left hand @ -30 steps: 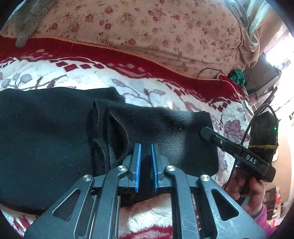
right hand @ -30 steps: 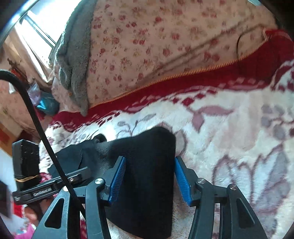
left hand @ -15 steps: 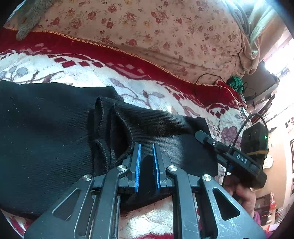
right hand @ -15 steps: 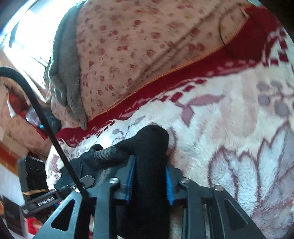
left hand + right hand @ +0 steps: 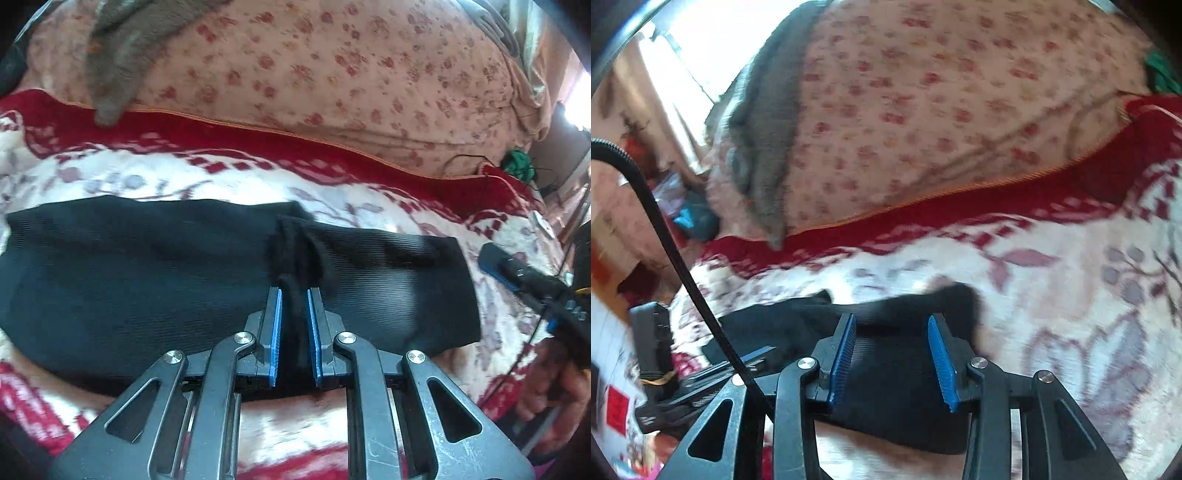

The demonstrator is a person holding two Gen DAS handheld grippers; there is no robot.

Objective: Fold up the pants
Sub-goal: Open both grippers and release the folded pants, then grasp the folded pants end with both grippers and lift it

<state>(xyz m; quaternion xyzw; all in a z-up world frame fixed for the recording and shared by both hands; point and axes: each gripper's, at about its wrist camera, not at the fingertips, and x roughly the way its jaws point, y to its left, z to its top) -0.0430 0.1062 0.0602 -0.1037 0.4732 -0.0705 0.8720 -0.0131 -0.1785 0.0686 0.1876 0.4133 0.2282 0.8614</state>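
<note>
The black ribbed pants (image 5: 129,273) lie stretched across the flowered bed blanket (image 5: 147,181). My left gripper (image 5: 294,295) is shut on a bunched fold of the pants near their middle front edge. In the right wrist view my right gripper (image 5: 892,321) stands open over the right end of the pants (image 5: 894,373), its blue pads on either side of the cloth without pinching it. The right gripper also shows at the right edge of the left wrist view (image 5: 524,277), just off the pants' end.
A floral pillow or quilt (image 5: 332,74) with a grey cloth (image 5: 122,55) draped on it runs along the back. A red blanket border (image 5: 258,147) lies before it. Cables and green yarn (image 5: 517,164) sit at the far right. A hand (image 5: 546,395) holds the right gripper.
My right gripper was shut on the pants' end half a second ago and has opened, letting it go. The left gripper has stayed shut on its fold and pulled back, flattening the pants.
</note>
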